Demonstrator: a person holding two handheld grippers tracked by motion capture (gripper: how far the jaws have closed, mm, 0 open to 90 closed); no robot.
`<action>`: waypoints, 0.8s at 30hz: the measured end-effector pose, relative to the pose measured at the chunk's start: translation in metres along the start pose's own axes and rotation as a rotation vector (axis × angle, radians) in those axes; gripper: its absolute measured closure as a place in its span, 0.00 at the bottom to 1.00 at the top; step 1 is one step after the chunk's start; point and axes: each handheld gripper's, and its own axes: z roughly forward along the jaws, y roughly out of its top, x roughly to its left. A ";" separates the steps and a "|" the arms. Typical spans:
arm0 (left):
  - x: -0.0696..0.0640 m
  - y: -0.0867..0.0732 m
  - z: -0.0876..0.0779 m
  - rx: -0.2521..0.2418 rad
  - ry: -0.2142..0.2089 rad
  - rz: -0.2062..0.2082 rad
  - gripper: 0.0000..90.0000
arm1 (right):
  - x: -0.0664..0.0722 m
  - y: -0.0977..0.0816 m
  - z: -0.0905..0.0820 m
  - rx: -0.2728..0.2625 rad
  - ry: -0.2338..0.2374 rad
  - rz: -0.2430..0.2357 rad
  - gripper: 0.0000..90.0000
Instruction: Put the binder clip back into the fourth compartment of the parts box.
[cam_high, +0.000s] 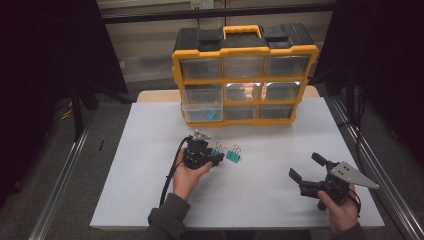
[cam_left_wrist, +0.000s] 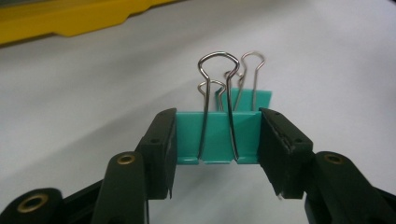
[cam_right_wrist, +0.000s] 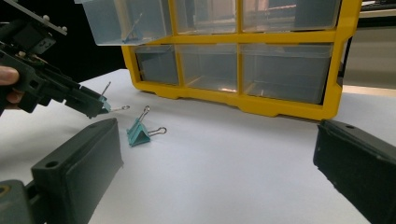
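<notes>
- My left claw (cam_high: 218, 158) is clenched on a teal metal binder clip with silver wire handles (cam_left_wrist: 217, 137); in the left gripper view both black pads press the clip's 2 flat sides and its handles stand up between them.
- That held clip sits just above the white tabletop (cam_high: 150, 140), in front of the yellow and black plastic drawer organiser (cam_high: 245, 75).
- A second teal binder clip (cam_high: 233, 155) lies on the tabletop just beside my left claw, on its right in the high view; in the right gripper view it rests on its side with its handles spread.
- One clear drawer (cam_high: 202, 105) on the organiser's left side is pulled out, with something blue inside.
- My right claw (cam_high: 306, 167) is released, its jaws standing wide apart with nothing between them, well apart from both clips at the tabletop's right.
</notes>
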 end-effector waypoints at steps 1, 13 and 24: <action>0.001 0.001 -0.001 -0.005 -0.011 -0.008 0.56 | 0.000 0.000 0.000 -0.001 0.003 -0.001 0.01; 0.001 0.024 -0.024 -0.026 -0.083 0.010 0.56 | 0.000 0.000 0.000 0.001 0.000 0.002 0.01; -0.003 0.045 -0.037 -0.009 -0.123 0.043 0.56 | 0.000 0.000 0.000 0.006 0.001 0.006 0.01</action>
